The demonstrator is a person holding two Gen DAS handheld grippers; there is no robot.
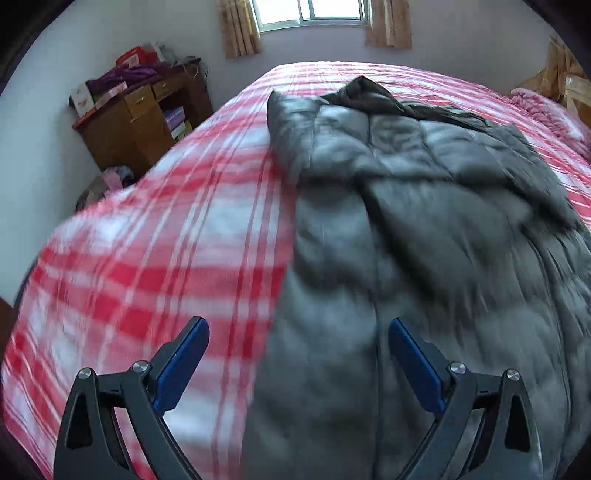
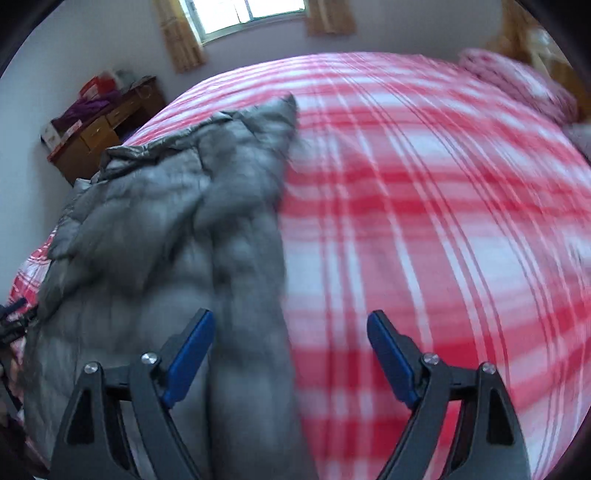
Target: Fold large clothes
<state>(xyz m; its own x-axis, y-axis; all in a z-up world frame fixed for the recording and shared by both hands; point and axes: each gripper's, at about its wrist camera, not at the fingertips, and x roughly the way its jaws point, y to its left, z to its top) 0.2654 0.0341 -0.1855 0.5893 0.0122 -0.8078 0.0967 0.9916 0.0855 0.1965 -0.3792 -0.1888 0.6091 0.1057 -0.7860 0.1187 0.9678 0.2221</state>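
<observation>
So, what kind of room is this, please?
Most likely a home bedroom: a wide bed with a red-and-white checked cover, a brown wooden desk with drawers, and a curtained window.

Grey coat (image 1: 424, 221) motion-blurred; its near end cut off

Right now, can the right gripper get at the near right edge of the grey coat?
Probably yes. The right gripper is open, nothing between its fingers, and the grey coat has its right edge lying just ahead between them on the checked bedspread, with nothing over it.
</observation>
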